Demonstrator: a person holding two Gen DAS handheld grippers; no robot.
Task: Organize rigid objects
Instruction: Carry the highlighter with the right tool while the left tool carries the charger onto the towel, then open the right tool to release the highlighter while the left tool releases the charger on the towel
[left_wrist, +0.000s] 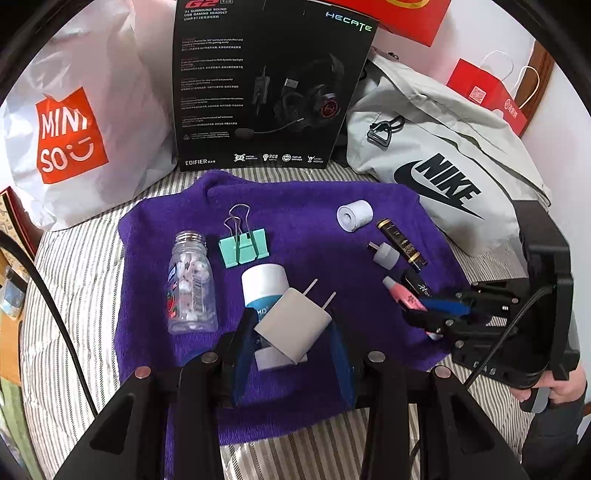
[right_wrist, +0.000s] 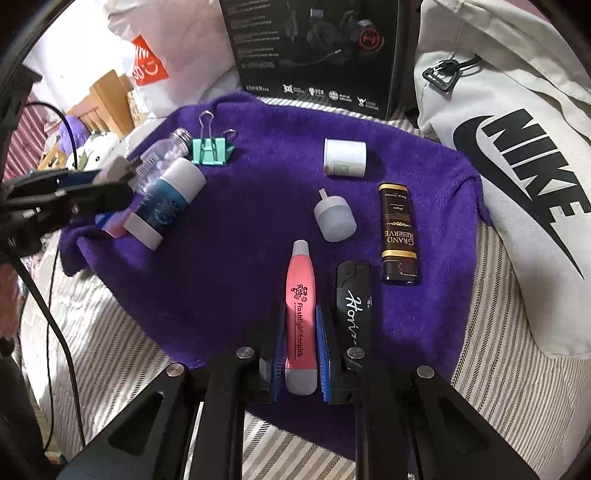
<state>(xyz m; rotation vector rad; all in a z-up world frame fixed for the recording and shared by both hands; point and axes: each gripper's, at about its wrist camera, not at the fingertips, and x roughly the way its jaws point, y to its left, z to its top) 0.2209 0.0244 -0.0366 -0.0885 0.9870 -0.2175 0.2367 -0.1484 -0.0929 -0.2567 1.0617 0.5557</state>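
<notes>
A purple towel (left_wrist: 303, 199) carries the objects. My left gripper (left_wrist: 291, 326) is shut on a white two-prong charger (left_wrist: 295, 317), held just above a white and blue bottle (left_wrist: 264, 282). In the right wrist view the left gripper (right_wrist: 116, 182) comes in from the left. My right gripper (right_wrist: 301, 312) is shut on a pink flashlight earpick (right_wrist: 300, 295) lying on the towel, next to a black lighter (right_wrist: 354, 295). A brown lighter (right_wrist: 399, 232), a grey USB adapter (right_wrist: 334, 218), a white cylinder (right_wrist: 345, 157), a mint binder clip (right_wrist: 208, 147) and a clear pill bottle (left_wrist: 190, 284) lie around.
The towel lies on striped bedding (left_wrist: 92, 280). A black headset box (left_wrist: 269, 85) stands behind it, with a white Miniso bag (left_wrist: 70, 136) to the left and a grey Nike bag (left_wrist: 443, 162) to the right. A black cable (left_wrist: 48, 295) crosses the left side.
</notes>
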